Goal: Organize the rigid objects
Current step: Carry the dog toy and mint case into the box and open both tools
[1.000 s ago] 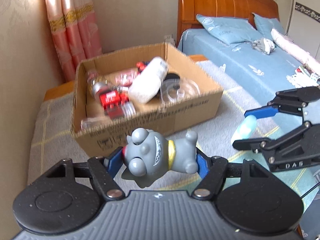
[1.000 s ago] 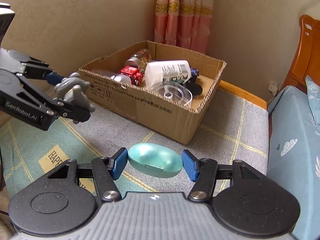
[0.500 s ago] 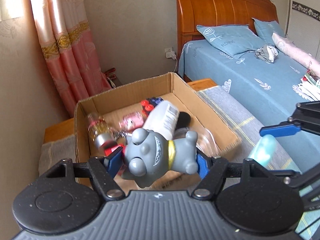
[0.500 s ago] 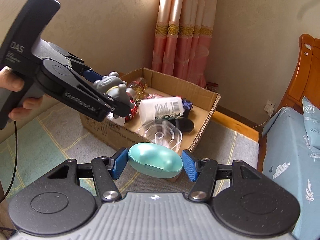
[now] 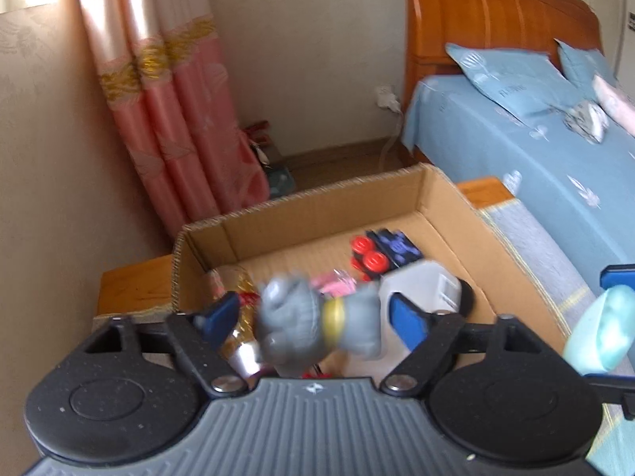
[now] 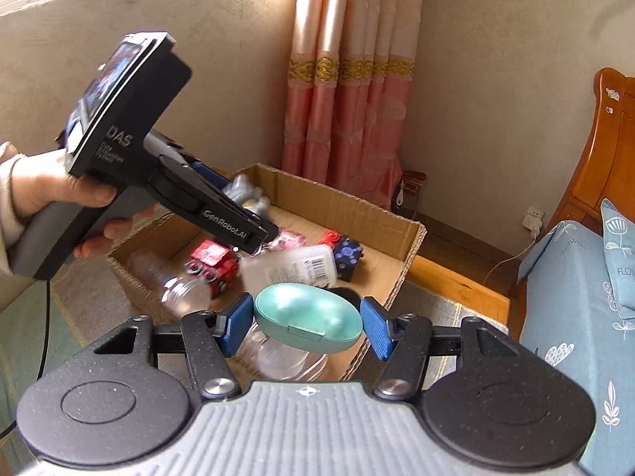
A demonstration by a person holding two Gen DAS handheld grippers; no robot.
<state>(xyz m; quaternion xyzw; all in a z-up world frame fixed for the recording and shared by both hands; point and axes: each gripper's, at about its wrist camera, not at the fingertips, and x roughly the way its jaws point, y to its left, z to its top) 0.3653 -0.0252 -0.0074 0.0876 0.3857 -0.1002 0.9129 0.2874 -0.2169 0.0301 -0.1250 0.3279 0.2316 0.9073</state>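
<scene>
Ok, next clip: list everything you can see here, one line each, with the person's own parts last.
cardboard box: 1, brown, open, below both grippers
grey toy figure: 1, grey with gold collar, blurred, between the left gripper's spread fingers over the box
egg-shaped case: 1, teal, in the right gripper
white bottle: 1, lying in the box
red toy car: 1, in the box
clear plastic bottle: 1, in the box
dark blue block: 1, in the box
curtain: 1, pink
bed: 1, blue bedding, wooden headboard
left gripper: 1, black, blue pads
right gripper: 1, black, blue pads
left hand: 1, holding the left gripper's handle
</scene>
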